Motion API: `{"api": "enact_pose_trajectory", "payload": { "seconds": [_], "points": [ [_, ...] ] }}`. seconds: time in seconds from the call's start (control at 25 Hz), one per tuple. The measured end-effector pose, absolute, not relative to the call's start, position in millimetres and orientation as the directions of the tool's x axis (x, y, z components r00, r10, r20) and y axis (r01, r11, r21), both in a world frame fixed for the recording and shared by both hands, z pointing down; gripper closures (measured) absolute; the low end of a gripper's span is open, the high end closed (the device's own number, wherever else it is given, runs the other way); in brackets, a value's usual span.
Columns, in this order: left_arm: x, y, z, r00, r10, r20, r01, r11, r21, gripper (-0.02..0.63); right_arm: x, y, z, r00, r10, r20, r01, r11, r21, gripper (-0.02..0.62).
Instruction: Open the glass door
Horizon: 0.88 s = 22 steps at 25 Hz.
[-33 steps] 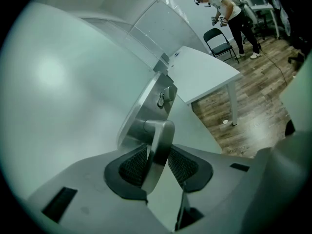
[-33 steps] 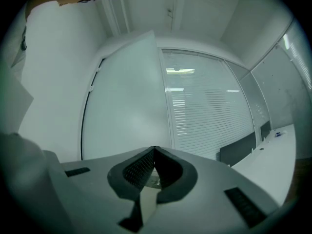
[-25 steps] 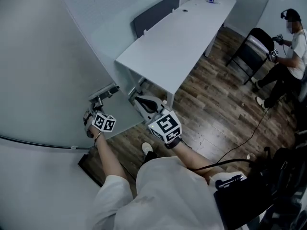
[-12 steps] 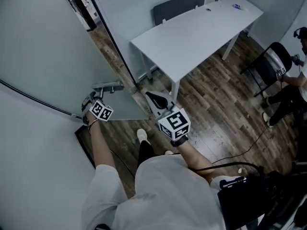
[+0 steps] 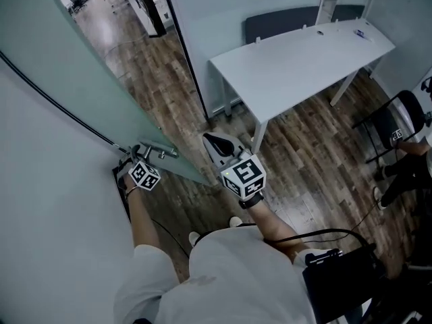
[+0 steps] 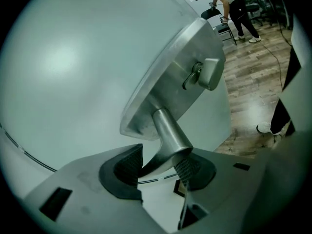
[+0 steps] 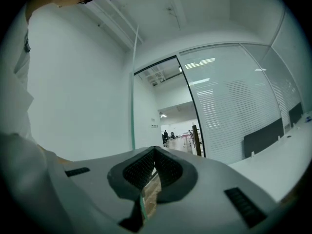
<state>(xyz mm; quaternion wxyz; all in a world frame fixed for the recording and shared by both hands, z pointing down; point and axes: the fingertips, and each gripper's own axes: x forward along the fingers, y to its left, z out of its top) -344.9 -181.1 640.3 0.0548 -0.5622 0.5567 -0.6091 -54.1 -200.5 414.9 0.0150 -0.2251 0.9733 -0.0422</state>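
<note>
Left tool (image 6: 158, 165), dark ribbed pads set in grey moulded jaws, straddles the end of the brushed-metal lever handle (image 6: 168, 130). Its jaws are opening: the right-hand pad lies against the lever, and the other stands just off it. The lever is a round bar, bent at an elbow, that springs from a flat oval metal plate (image 6: 161, 82) carrying a small thumb-turn latch (image 6: 208, 73).

The plate is fixed to the frosted glass door (image 5: 74, 86), a smooth pale-green pane crossed by a thin dark line. In the head view the door stands swung open at the person's left, its lower corner near the person's feet. Beside it, past a black door post (image 5: 185, 52), the doorway shows brown wood-plank floor (image 5: 304, 160) running to a bright hall.

Right tool (image 5: 217, 142), bearing a white cube with black square markers (image 5: 244, 174), is closed with its pads together and nothing between them. It is held apart from the door and points level towards the doorway.

The long white rectangular table (image 5: 297, 59) stands against a frosted partition, with a dark panel (image 5: 283, 22) behind it. A black folding chair (image 5: 398, 123) stands at the right, and a black cable (image 5: 324, 233) trails across the floor. None of these stands between either tool and the door.
</note>
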Motion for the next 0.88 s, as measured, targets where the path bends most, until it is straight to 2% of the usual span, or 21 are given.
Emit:
{"api": "enact_pose_trajectory", "payload": {
  "seconds": [0.24, 0.44, 0.88],
  "points": [
    [-352.0, -110.8, 643.1, -0.386, -0.709, 0.59, -0.553, -0.334, -0.764, 0.428, -96.8, -154.4, 427.8, -0.945, -0.328, -0.009, -0.325, 0.94, -0.106, 0.592],
    [-363.1, -57.7, 629.1, -0.394, -0.754, 0.525, -0.672, -0.153, -0.724, 0.397, -150.7, -92.4, 438.1, -0.983, -0.182, 0.031, -0.184, 0.976, -0.118, 0.592],
    [-410.7, 46.6, 638.8, -0.454, -0.733, 0.506, -0.672, -0.092, -0.735, 0.393, -247.8, 0.5, 461.0, -0.994, 0.001, 0.114, -0.006, 0.998, -0.058, 0.592]
  ]
}}
